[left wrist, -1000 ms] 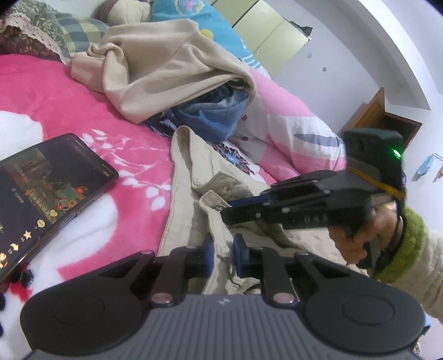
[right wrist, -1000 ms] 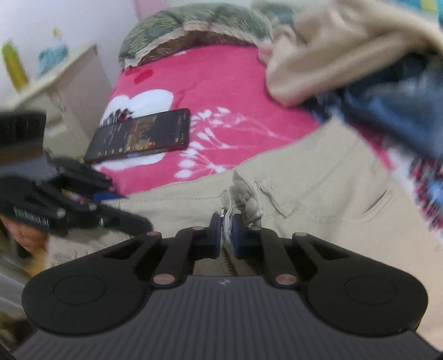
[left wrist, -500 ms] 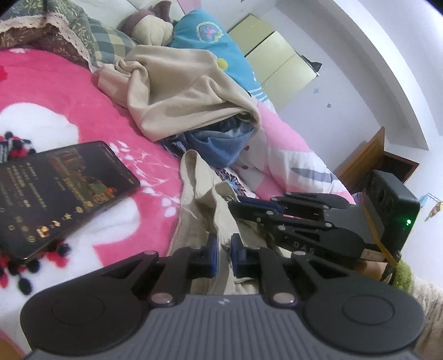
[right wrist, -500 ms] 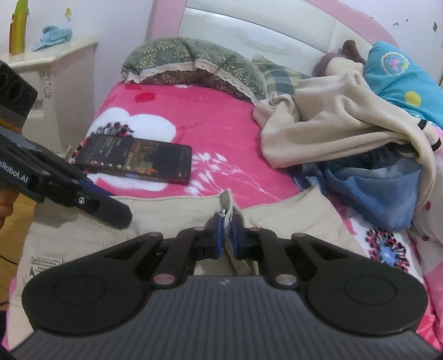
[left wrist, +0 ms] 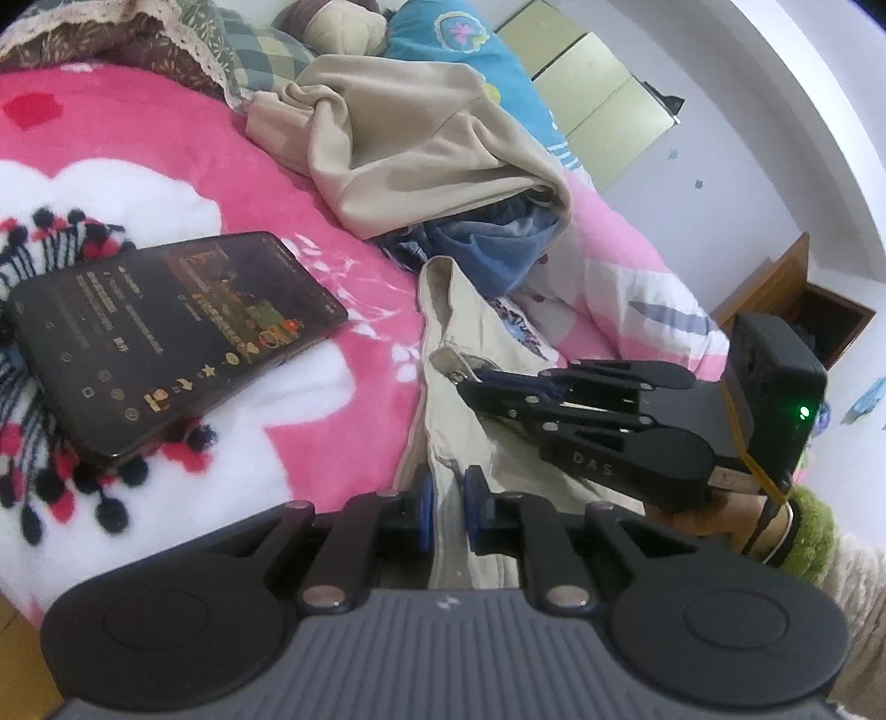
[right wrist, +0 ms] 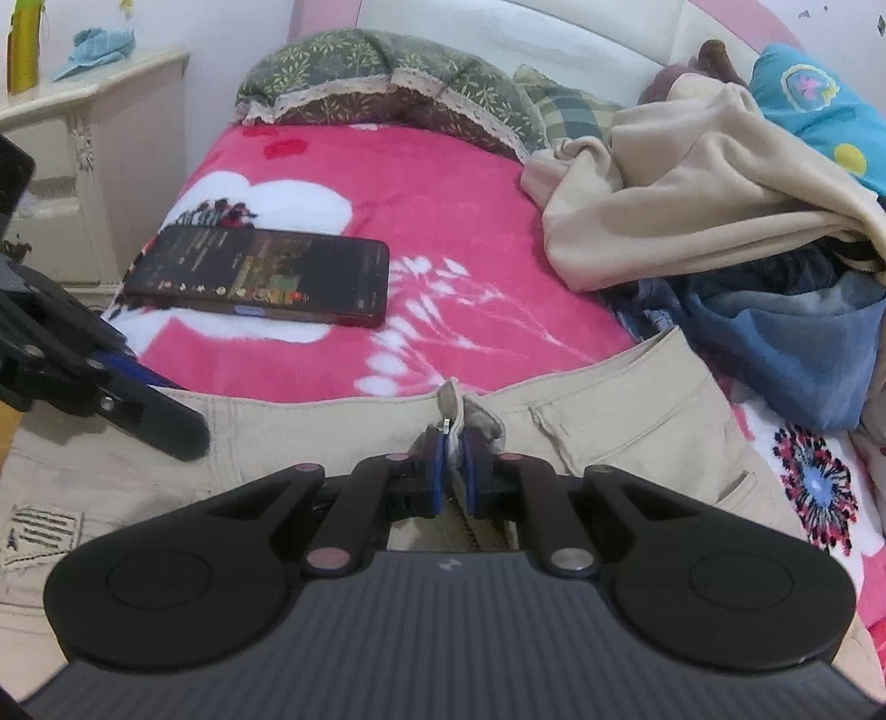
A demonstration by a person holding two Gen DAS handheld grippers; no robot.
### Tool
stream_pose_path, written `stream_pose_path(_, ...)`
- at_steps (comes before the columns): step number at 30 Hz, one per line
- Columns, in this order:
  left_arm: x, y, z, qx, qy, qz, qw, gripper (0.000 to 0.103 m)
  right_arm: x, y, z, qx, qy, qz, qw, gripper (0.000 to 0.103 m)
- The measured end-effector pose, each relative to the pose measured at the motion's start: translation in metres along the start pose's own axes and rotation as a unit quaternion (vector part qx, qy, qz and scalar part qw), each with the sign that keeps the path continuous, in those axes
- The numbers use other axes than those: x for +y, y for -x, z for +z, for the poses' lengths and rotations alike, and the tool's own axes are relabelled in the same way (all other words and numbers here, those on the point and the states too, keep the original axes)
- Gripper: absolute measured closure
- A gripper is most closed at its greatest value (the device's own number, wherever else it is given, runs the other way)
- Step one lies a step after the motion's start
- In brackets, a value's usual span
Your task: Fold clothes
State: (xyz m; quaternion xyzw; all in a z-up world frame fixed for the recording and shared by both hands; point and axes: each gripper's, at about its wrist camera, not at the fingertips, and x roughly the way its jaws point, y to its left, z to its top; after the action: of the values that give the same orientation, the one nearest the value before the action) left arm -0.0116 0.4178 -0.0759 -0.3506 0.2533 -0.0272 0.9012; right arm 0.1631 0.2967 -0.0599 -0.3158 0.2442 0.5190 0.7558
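Beige cotton trousers (right wrist: 620, 421) lie flat across the near edge of the pink floral fleece blanket (right wrist: 443, 221). Right gripper (right wrist: 451, 476) pinched tight on the waistband at the fly. Left gripper (left wrist: 446, 512) clamped on the waistband edge, left of it. Black smartphone (right wrist: 266, 279) lies far-left on the blanket.

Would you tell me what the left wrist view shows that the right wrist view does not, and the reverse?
Only the left wrist view shows the cabinet, the wooden door, the green cuff behind the right gripper, and the left gripper closed on the trousers.

Only the right wrist view shows the nightstand, the headboard, the trousers' pocket and the label.

Both show the phone, the pink blanket, the beige garment, the blue garment and both grippers gripping the trousers.
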Motion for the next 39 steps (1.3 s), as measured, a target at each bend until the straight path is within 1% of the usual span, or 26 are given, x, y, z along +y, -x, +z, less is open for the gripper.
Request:
stream_pose_path(1,-0.001,0.002,-0.001,0.001,-0.001,0.004,1.0,0.09,-0.001,-0.001,-0.001,0.0,-0.008,0.002,1.0,0.092)
stream_pose_path(3,-0.003,0.005,-0.002,0.002,-0.003,0.011,0.9999,0.089,-0.006,0.003,0.0,-0.004,-0.023,0.009,1.0,0.091)
stream_pose_path(4,-0.005,0.007,-0.002,0.003,-0.004,0.014,0.9999,0.086,-0.01,0.006,0.0,-0.007,-0.039,0.019,0.999,0.087)
stream_pose_path(5,-0.007,0.009,-0.002,0.003,-0.003,0.016,0.9999,0.083,-0.017,0.011,0.0,-0.011,-0.063,0.035,0.997,0.076)
stream_pose_path(6,-0.008,0.012,-0.002,0.003,-0.001,0.017,0.9999,0.076,-0.024,0.017,0.0,-0.016,-0.089,0.048,0.995,0.069)
stream_pose_path(7,-0.01,0.015,-0.002,0.003,0.001,0.017,0.9999,0.067,-0.031,0.026,0.0,-0.026,-0.119,0.056,0.991,0.058)
stream_pose_path(8,-0.013,0.019,-0.002,-0.001,0.0,0.021,0.9998,0.063,-0.037,0.036,-0.001,-0.038,-0.143,0.062,0.987,0.05)
stream_pose_path(9,-0.017,0.023,-0.002,-0.006,-0.001,0.025,0.9997,0.054,-0.044,0.047,-0.002,-0.05,-0.163,0.063,0.983,0.048)
stream_pose_path(10,-0.021,0.027,-0.002,-0.011,-0.007,0.036,0.9993,0.045,-0.05,0.058,-0.003,-0.062,-0.181,0.061,0.98,0.043)
stream_pose_path(11,-0.025,0.031,-0.002,-0.016,-0.014,0.05,0.9985,0.044,-0.056,0.071,-0.005,-0.074,-0.2,0.057,0.975,0.041)
stream_pose_path(14,-0.037,0.043,-0.001,-0.029,-0.03,0.09,0.9951,0.043,-0.074,0.11,-0.015,-0.102,-0.26,0.044,0.959,0.04)
stream_pose_path(17,-0.053,0.056,0.0,-0.038,-0.029,0.109,0.9928,0.043,-0.085,0.151,-0.03,-0.127,-0.314,0.033,0.94,0.04)
stream_pose_path(20,-0.075,0.067,0.001,-0.048,-0.032,0.128,0.9901,0.043,-0.088,0.193,-0.051,-0.155,-0.353,0.021,0.922,0.04)
stream_pose_path(23,-0.1,0.07,0.003,-0.055,-0.036,0.142,0.9876,0.043,-0.083,0.232,-0.07,-0.177,-0.367,0.003,0.913,0.04)
stream_pose_path(24,-0.108,0.069,0.003,-0.059,-0.041,0.148,0.9864,0.043,-0.081,0.242,-0.076,-0.182,-0.365,-0.004,0.913,0.04)
stream_pose_path(26,-0.124,0.066,0.003,-0.065,-0.05,0.159,0.9838,0.043,-0.073,0.26,-0.084,-0.19,-0.353,-0.019,0.916,0.04)
stream_pose_path(27,-0.131,0.063,0.003,-0.069,-0.049,0.16,0.9834,0.043,-0.069,0.265,-0.086,-0.189,-0.34,-0.028,0.921,0.04)
stream_pose_path(29,-0.138,0.054,0.0,-0.076,-0.04,0.147,0.9853,0.043,-0.058,0.27,-0.086,-0.18,-0.302,-0.048,0.935,0.04)
stream_pose_path(31,-0.14,0.041,-0.002,-0.085,-0.016,0.134,0.9872,0.044,-0.045,0.266,-0.081,-0.16,-0.25,-0.073,0.952,0.041)
stream_pose_path(33,-0.133,0.025,-0.001,-0.095,0.017,0.114,0.9887,0.044,-0.031,0.25,-0.07,-0.137,-0.187,-0.097,0.968,0.044)
stream_pose_path(35,-0.124,0.007,0.002,-0.107,0.048,0.097,0.9884,0.045,-0.018,0.228,-0.056,-0.119,-0.124,-0.11,0.979,0.049)
stream_pose_path(37,-0.112,-0.01,0.007,-0.12,0.071,0.083,0.9867,0.046,-0.012,0.196,-0.04,-0.104,-0.078,-0.108,0.986,0.049)
stream_pose_path(39,-0.099,-0.022,0.011,-0.138,0.092,0.07,0.9837,0.046,-0.012,0.157,-0.025,-0.083,-0.05,-0.096,0.991,0.053)
